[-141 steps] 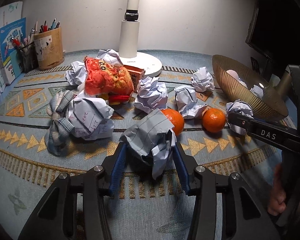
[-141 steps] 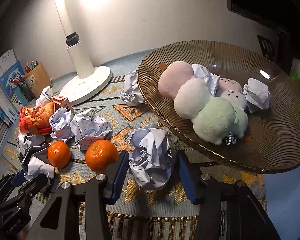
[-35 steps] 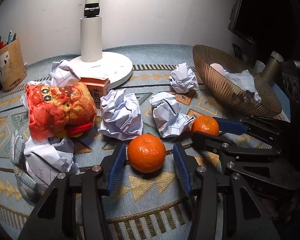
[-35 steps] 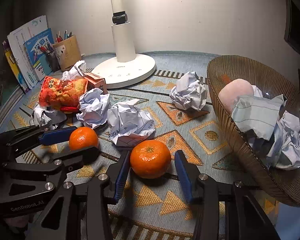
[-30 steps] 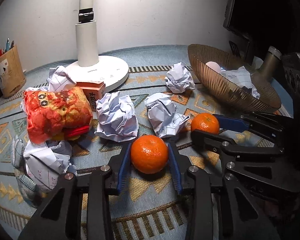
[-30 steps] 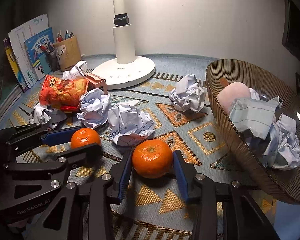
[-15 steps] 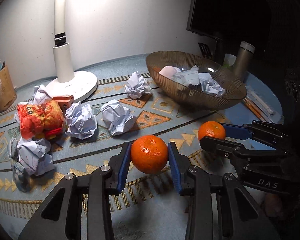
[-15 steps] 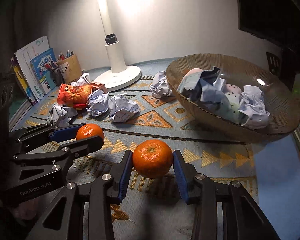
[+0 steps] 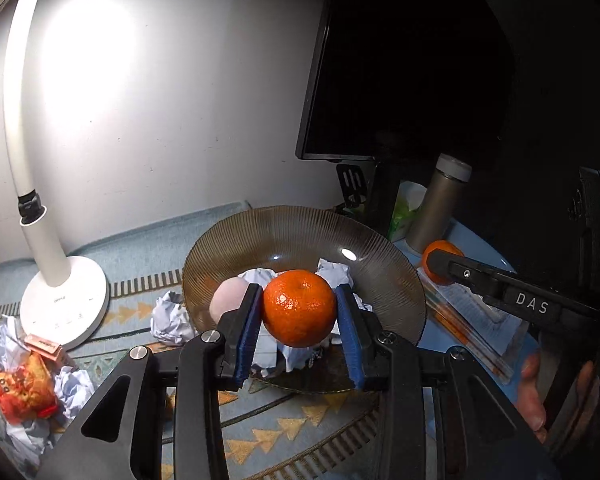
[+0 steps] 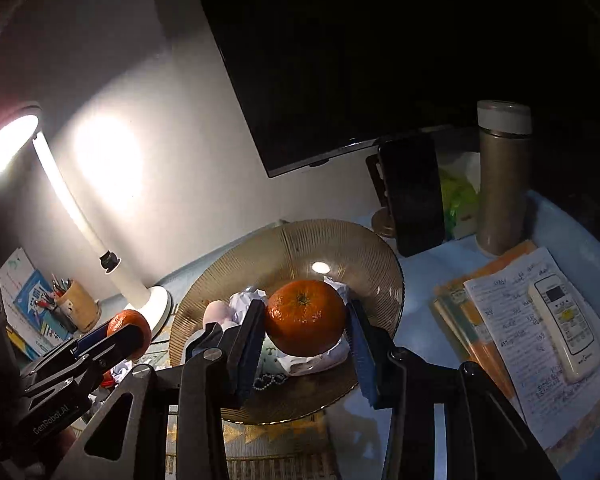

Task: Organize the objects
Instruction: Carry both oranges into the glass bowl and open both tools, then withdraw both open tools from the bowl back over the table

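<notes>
My left gripper is shut on an orange and holds it in the air in front of the ribbed brown bowl. My right gripper is shut on a second orange, raised over the same bowl. The bowl holds crumpled paper balls and a pink plush toy. Each gripper shows in the other's view, the right one with its orange at right, the left one with its orange at left.
A white desk lamp stands left of the bowl. Paper balls and a red snack bag lie on the patterned mat. A monitor, phone, flask, papers and remote are right.
Both grippers closed on an orange each, lifted them off the mat and carried them up and right toward the bowl. The mat clutter has dropped to the lower left.
</notes>
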The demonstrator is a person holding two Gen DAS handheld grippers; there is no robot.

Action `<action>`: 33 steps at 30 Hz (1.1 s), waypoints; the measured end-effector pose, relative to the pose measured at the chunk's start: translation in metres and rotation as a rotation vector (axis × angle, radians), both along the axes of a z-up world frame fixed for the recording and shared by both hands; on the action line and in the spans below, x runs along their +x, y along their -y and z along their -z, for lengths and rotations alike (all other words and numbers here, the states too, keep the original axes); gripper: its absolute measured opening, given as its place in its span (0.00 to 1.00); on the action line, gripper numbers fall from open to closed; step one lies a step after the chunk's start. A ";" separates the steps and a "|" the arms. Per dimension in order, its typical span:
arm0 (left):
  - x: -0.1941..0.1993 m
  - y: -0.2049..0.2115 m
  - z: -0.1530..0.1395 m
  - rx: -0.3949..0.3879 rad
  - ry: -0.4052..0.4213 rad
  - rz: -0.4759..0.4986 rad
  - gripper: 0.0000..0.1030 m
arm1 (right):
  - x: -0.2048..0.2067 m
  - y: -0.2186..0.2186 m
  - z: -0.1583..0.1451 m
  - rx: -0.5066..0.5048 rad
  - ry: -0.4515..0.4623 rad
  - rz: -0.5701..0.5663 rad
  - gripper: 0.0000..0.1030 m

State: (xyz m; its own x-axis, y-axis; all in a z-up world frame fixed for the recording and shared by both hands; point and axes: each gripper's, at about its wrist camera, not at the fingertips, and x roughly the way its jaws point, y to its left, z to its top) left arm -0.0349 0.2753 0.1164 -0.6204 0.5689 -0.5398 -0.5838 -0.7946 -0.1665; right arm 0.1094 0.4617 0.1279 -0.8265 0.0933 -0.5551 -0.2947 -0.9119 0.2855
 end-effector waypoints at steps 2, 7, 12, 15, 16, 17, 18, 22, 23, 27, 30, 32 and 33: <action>-0.005 -0.011 0.005 -0.010 -0.005 0.004 0.34 | -0.007 -0.004 0.002 -0.002 0.012 0.002 0.39; -0.016 -0.019 0.018 -0.007 0.010 -0.032 0.81 | -0.026 -0.014 0.012 -0.012 0.056 0.000 0.70; -0.003 0.006 0.014 0.017 0.002 -0.046 0.81 | -0.014 -0.010 0.015 0.027 0.054 0.002 0.73; 0.014 0.035 0.006 0.073 -0.002 -0.074 0.81 | -0.006 0.001 0.015 0.006 0.054 -0.034 0.73; 0.021 0.046 0.002 0.090 -0.008 -0.090 0.81 | -0.003 0.009 0.015 0.002 0.054 -0.052 0.73; 0.029 0.057 -0.001 0.100 -0.017 -0.111 0.81 | -0.001 0.019 0.013 0.006 0.054 -0.069 0.73; 0.036 0.069 -0.004 0.111 -0.025 -0.132 0.81 | 0.002 0.031 0.012 0.015 0.052 -0.087 0.73; 0.066 0.117 -0.014 0.122 -0.050 -0.229 0.81 | 0.010 0.085 0.000 0.039 0.030 -0.190 0.73; 0.074 0.129 -0.016 0.114 -0.063 -0.261 0.81 | 0.011 0.100 -0.003 0.044 0.027 -0.218 0.73; 0.099 0.185 -0.004 0.050 -0.091 -0.436 0.81 | 0.009 0.159 0.000 0.056 0.025 -0.332 0.73; 0.105 0.229 0.027 0.017 -0.049 -0.551 0.81 | 0.001 0.199 0.026 0.065 0.070 -0.386 0.73; 0.105 0.255 0.051 0.017 -0.023 -0.615 0.81 | -0.003 0.219 0.049 0.067 0.084 -0.418 0.73; 0.103 0.263 0.061 0.012 -0.004 -0.641 0.81 | -0.006 0.228 0.060 0.081 0.092 -0.417 0.73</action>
